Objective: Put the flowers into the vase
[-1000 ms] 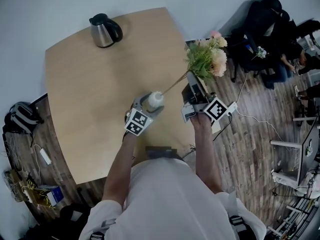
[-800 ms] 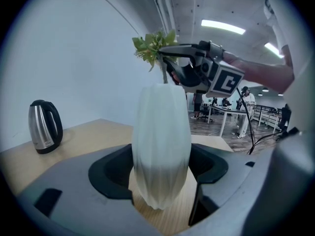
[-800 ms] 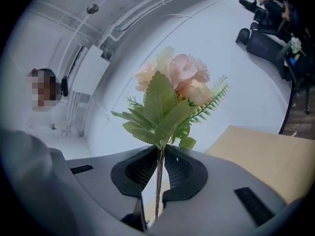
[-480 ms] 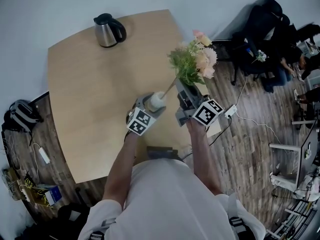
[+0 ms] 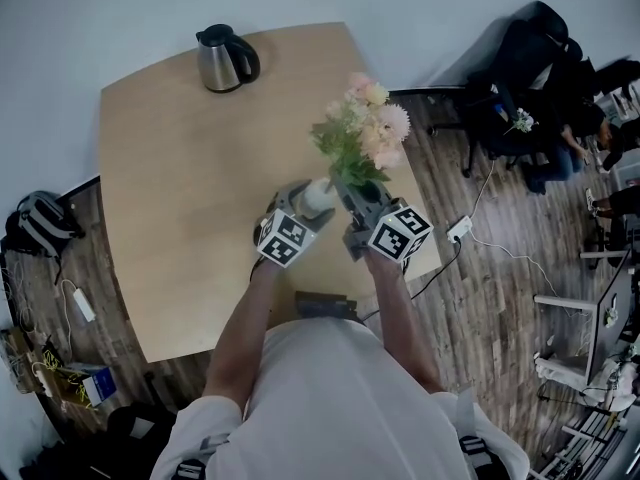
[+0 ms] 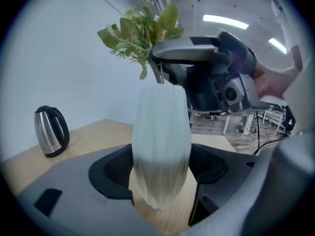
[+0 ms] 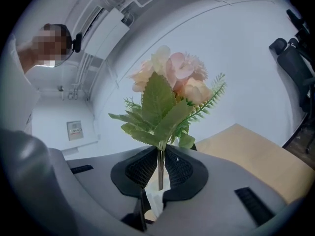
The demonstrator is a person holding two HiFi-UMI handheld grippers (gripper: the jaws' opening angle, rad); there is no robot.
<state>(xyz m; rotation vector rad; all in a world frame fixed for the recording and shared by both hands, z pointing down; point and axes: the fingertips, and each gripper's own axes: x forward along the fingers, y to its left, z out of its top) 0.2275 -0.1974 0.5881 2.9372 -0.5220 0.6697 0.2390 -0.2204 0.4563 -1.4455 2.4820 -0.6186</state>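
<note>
A white ribbed vase stands on the wooden table near its right edge. My left gripper is shut on it, and the left gripper view shows the vase with a pad against each side. A bunch of pink flowers with green leaves stands nearly upright in my right gripper, which is shut on the thin stems. In the left gripper view the stems come down to the vase's mouth. I cannot tell whether their ends are inside.
A steel kettle stands at the table's far edge. Beyond the right edge, the wooden floor holds a white power strip with cables, a dark chair and seated people. A backpack lies on the floor at the left.
My right gripper has carried the flowers left toward the vase and turned them more upright. The stems now sit over the vase's mouth. The left gripper and vase have stayed put.
</note>
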